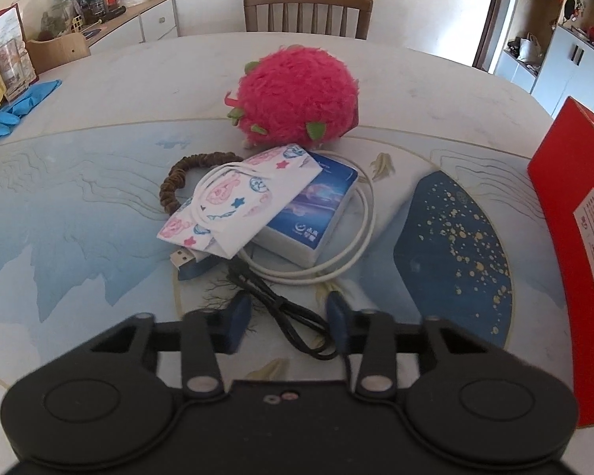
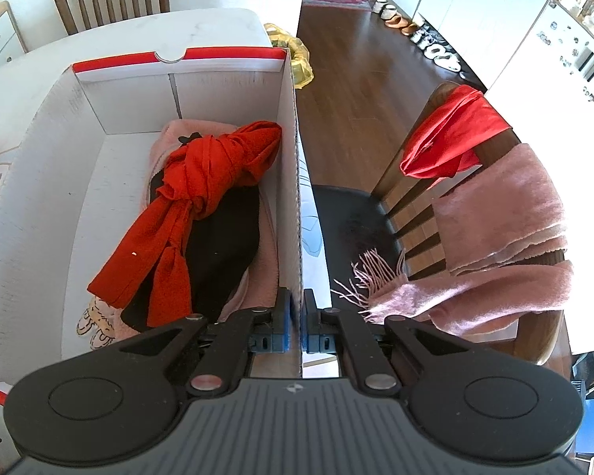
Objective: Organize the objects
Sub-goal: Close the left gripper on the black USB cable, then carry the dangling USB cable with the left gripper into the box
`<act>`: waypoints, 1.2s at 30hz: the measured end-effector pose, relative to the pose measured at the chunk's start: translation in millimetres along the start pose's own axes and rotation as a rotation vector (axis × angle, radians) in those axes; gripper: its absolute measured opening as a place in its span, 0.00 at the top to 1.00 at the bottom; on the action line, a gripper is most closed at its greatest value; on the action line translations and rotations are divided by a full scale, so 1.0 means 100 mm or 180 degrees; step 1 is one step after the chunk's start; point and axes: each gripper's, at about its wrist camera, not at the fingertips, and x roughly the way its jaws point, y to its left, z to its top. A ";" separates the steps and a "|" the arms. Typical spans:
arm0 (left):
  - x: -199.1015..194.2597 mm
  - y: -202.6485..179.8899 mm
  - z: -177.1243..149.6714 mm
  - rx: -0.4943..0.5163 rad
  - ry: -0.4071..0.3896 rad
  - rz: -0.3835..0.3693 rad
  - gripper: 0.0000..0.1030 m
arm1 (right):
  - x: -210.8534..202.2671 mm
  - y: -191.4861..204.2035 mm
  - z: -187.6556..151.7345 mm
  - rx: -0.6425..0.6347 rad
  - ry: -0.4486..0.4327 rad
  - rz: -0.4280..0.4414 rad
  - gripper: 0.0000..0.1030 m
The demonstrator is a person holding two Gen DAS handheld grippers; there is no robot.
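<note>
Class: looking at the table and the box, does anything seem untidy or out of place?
Yes: a patterned fabric face mask lies askew across a blue-and-white box, with a white cable and black cable tangled loosely around them.

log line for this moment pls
left gripper: open over black cable | right gripper: shut on box wall

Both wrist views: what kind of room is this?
Most likely a home dining area. A wooden dining chair stands at a marble-look table, a sideboard holds household clutter, and shoes line the wood floor beside white cabinets.
</note>
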 end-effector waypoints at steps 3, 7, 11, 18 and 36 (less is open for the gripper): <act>-0.02 0.03 0.00 -0.0008 0.0016 -0.0028 0.77 | -0.01 0.01 -0.01 0.0002 -0.0010 -0.0011 0.95; -0.04 0.09 -0.01 -0.0066 0.0049 -0.0082 0.86 | 0.00 0.04 -0.03 -0.0044 -0.0033 -0.0029 0.95; -0.08 0.12 -0.05 -0.0158 0.0085 -0.0136 0.92 | 0.00 0.01 -0.04 -0.0050 -0.0052 0.0010 0.95; -0.22 0.12 -0.16 -0.0411 0.0093 -0.0132 0.96 | 0.00 -0.05 -0.05 -0.0089 -0.0062 0.0151 0.95; -0.76 -0.01 -0.19 -0.0579 -0.0061 -0.0432 0.96 | -0.06 -0.15 -0.19 -0.0125 -0.0173 0.0503 0.96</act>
